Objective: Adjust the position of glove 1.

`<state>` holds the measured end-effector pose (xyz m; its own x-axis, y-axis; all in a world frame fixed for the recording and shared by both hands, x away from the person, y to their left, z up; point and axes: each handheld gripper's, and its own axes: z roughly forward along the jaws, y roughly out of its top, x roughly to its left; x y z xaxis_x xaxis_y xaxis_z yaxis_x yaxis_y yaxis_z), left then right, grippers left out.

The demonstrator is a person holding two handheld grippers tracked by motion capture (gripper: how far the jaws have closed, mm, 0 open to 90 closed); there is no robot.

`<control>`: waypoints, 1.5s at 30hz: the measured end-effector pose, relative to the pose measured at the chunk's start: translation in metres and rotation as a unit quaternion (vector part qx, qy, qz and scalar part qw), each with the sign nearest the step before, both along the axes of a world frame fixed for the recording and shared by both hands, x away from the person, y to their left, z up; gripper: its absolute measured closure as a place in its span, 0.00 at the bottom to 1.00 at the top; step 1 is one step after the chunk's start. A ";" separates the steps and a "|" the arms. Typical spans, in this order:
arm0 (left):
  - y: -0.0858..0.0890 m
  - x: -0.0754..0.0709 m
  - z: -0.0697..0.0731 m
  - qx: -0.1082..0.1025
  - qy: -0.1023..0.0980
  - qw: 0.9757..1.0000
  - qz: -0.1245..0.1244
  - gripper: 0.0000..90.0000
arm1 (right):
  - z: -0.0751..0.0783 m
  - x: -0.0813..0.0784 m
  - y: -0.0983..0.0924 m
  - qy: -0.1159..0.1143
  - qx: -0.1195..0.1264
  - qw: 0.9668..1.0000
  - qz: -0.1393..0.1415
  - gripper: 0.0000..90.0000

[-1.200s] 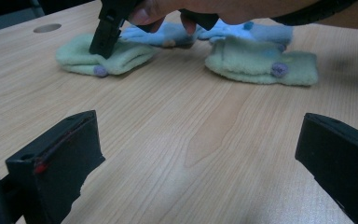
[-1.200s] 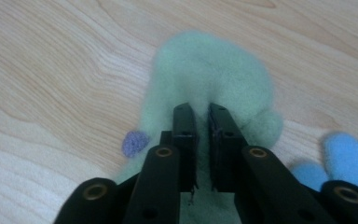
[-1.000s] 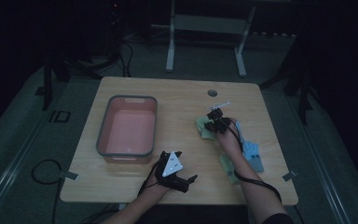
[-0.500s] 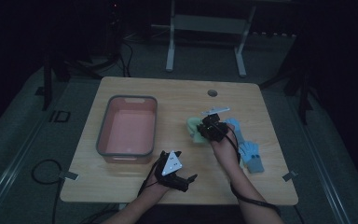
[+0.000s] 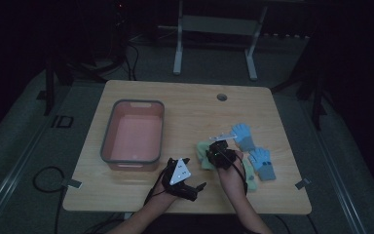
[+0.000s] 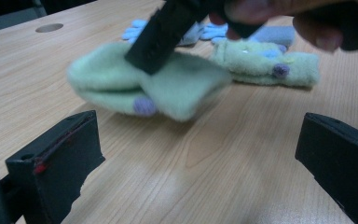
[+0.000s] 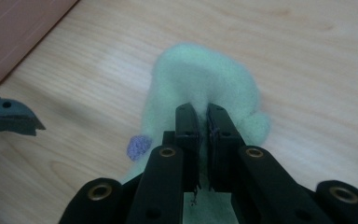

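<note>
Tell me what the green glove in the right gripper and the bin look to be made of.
Green glove: seems a soft fleece or fuzzy knit, matte, judging by its napped, blurry edge and the way it folds limply where the right gripper pinches it. Bin: likely moulded plastic, with smooth, faintly shiny pink walls, a grey rim and rounded corners.

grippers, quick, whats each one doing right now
Left gripper: open, holding nothing, jaws wide apart above the table.
Right gripper: shut on the green glove.
</note>
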<state>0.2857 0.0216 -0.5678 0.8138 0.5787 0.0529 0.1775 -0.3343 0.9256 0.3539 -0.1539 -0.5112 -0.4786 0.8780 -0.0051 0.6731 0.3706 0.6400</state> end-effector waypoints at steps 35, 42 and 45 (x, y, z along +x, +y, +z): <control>-0.001 -0.001 0.000 0.001 -0.004 1.000 -0.003 0.01 | 0.020 -0.003 -0.045 -0.010 0.011 0.998 0.056 0.65; -0.001 -0.001 0.000 0.003 -0.004 1.000 -0.003 0.01 | 0.027 -0.013 -0.074 -0.014 0.009 0.998 0.063 0.67; -0.001 -0.001 0.000 0.004 -0.005 1.000 -0.003 0.01 | 0.028 -0.016 -0.086 -0.013 0.016 0.998 0.060 0.67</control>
<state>0.2851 0.0208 -0.5677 0.8168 0.5733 0.0650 0.1667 -0.3423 0.9247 0.3382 -0.2402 -0.4834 -0.5797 0.8148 0.0082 0.6089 0.4264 0.6690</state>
